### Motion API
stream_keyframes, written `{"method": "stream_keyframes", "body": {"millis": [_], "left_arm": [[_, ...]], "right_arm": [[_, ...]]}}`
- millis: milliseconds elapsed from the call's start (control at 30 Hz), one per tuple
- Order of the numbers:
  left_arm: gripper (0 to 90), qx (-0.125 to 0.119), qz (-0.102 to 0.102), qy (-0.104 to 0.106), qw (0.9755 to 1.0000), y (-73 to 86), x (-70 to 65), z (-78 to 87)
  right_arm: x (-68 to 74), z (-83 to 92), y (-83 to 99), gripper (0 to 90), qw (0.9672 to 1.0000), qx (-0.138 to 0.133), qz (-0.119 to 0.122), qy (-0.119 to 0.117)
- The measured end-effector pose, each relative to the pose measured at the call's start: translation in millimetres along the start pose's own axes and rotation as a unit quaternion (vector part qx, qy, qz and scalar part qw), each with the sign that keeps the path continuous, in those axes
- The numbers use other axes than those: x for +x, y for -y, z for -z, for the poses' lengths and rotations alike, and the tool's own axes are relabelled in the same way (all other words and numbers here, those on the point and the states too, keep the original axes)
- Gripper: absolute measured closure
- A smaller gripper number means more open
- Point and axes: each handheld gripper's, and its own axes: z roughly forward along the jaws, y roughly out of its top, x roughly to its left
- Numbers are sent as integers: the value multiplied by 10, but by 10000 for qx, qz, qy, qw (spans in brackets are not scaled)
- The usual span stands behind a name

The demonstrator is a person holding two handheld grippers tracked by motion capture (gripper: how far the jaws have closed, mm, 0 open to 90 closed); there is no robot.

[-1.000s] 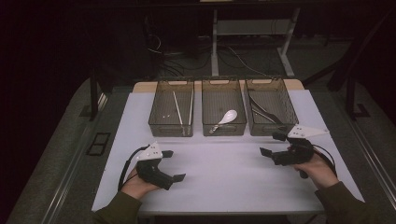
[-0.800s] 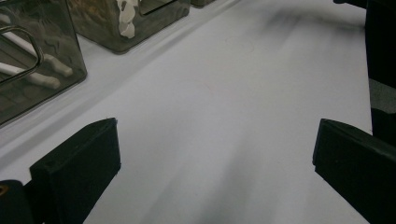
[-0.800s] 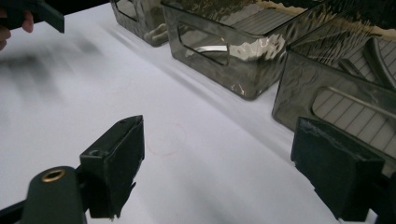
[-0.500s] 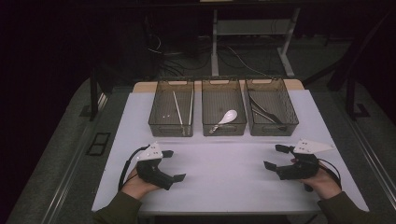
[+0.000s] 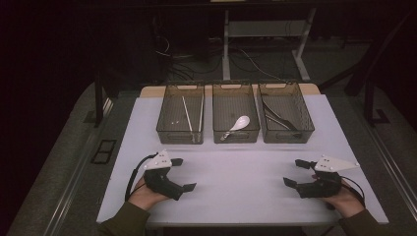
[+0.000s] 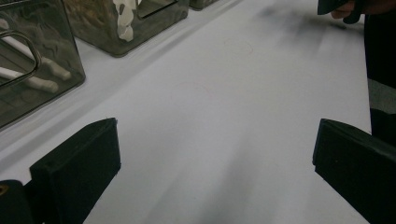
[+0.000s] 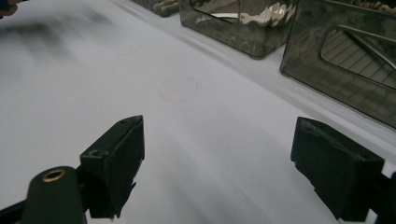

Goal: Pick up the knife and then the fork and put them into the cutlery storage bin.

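Near edge: forearms cut off by frame bottom, sleeves only partly seen. Hard to tell whether L gripper point(image 5: 183, 173) and R gripper point(image 5: 296, 173) touch the table point(image 5: 236, 177) or hover just above it; rest low either way. Cables half hidden behind hands.

L gripper: black body, grey three-cornered plate on top, jaws spread wide w/ nothing between, only bare white surface in the gap. Sits near-left of table, pointing right.

R gripper: same build, jaws likewise spread wide, empty gap, bare tabletop between. Sits near-right, close to right table edge, pointing left. Well apart from L gripper.

Mid table: broad open white surface between grippers and bins, free for moving. Faint reddish ring mark point(image 7: 178, 88) on surface in R gripper view, dim, hard to make out.

Far: three smoky see-through bins in a row by far table edge, just beside each other. Left bin point(image 5: 169, 125): pale thin sticks inside, likely chopsticks, detail too small. Middle bin point(image 5: 221, 129): white spoon point(image 5: 238, 125) lying tilted. Right bin point(image 5: 305, 125): dark metal utensils, shapes blurred by tinted wall, can't tell what exactly. Bin contents cut off at top in both gripper views.

Beyond table: dark room, floor cables and table legs, mostly lost in shadow.
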Motion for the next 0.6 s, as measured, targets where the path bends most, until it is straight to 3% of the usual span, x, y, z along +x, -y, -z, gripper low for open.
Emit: {"method": "stream_keyframes", "body": {"millis": [600], "left_arm": [[0, 42, -56, 1, 10000, -10, 9, -8]], "right_arm": [[-10, 36, 22, 171, 10000, -8, -55, 40]]}}
